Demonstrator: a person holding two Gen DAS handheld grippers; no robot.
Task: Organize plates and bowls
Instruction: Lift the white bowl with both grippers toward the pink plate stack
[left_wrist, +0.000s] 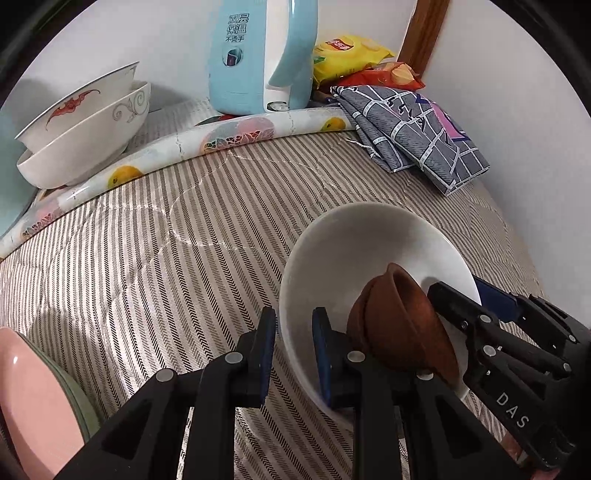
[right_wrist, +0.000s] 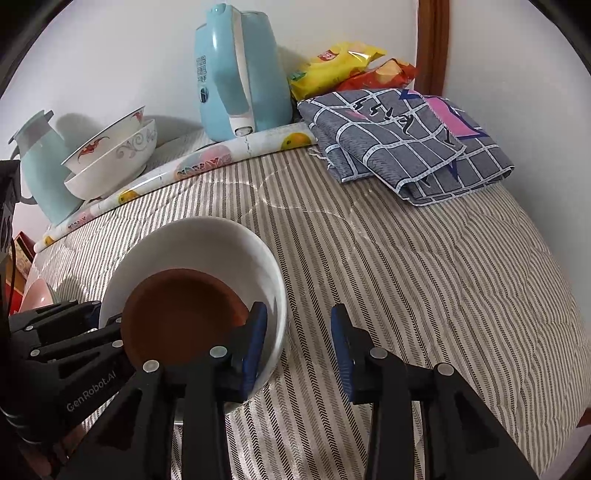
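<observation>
A white bowl sits on the striped cloth with small brown bowls nested inside it. My left gripper straddles the white bowl's near rim, one finger outside and one inside, jaws narrow but apart. My right gripper is open; its left finger reaches inside the white bowl beside the brown bowls, its right finger over the cloth. Two patterned white bowls are stacked at the back left. A pink plate on a green one lies at the near left.
A light blue kettle stands at the back on a fruit-print mat. A folded grey checked cloth and snack bags lie back right. A pale blue jug stands far left.
</observation>
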